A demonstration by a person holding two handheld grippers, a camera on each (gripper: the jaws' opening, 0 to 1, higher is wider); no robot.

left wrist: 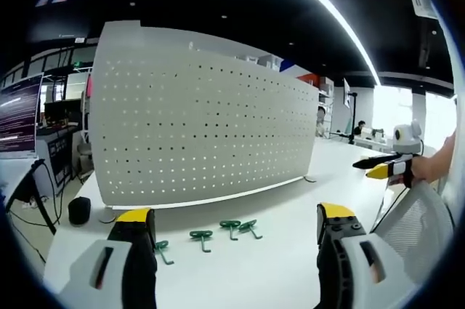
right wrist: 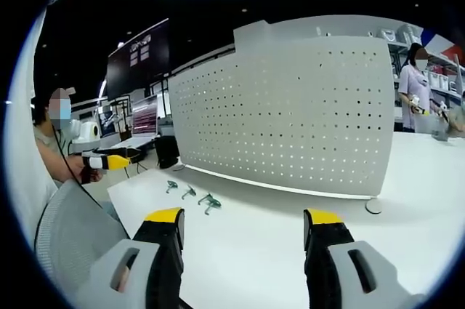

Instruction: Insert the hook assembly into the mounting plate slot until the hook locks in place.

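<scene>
Pegboard panel: matt white, looks like painted sheet metal, perforated. Table: smooth white, slight sheen. Hooks: green, glossy plastic look. Chair back: grey mesh cloth.

Open-plan office/lab: monitors, white desks, mesh chair, ceiling strip lights.

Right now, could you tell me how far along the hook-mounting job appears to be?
Nothing looks done: the white pegboard carries no hooks. Four green hooks lie on the white table in front of it. Nothing is in hand: the left hand-held gripper and right hand-held gripper are open and empty. Everything is left: pick up a hook, insert it into the board, lock it.
</scene>
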